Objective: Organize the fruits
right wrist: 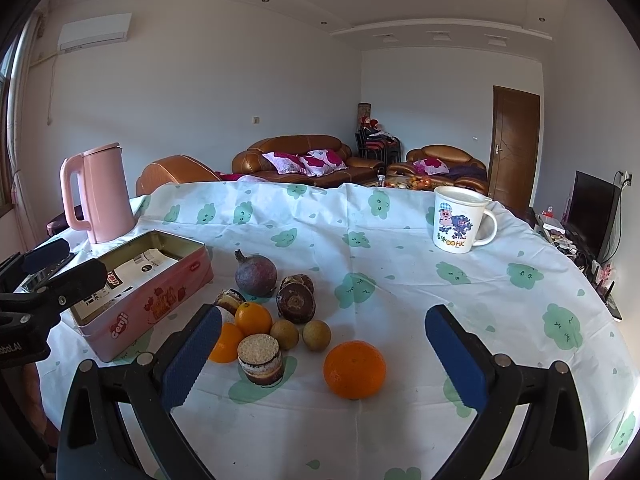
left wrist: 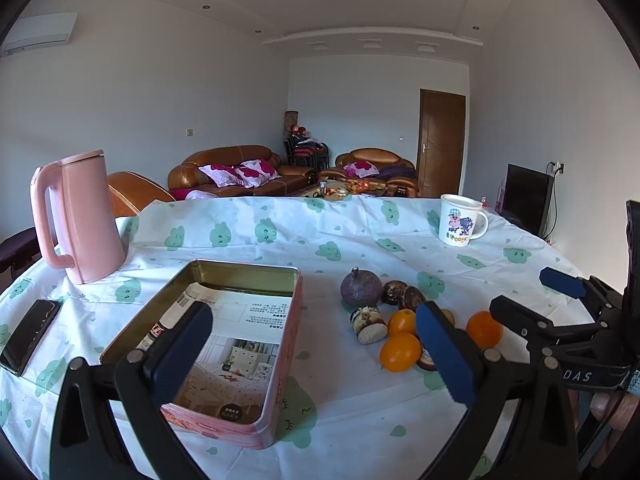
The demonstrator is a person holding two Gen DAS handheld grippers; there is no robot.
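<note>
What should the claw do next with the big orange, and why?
Probably lower the right gripper around the big orange and close. Its jaws are open and empty, the orange sits alone right between them, and the pink tin holds no fruit yet.

Three oranges (right wrist: 354, 369) — two longans (right wrist: 284, 334) — one tin (right wrist: 160, 300), one mug (right wrist: 460, 220).

Both wrist views look low and close across the clothed table (left wrist: 280, 236) toward the far sofa (right wrist: 304, 160), the left one over the tin (left wrist: 224, 344), the right one over the fruit pile (right wrist: 280, 320), sharing tin, fruit, kettle (left wrist: 80, 216) and mug (right wrist: 460, 220).
</note>
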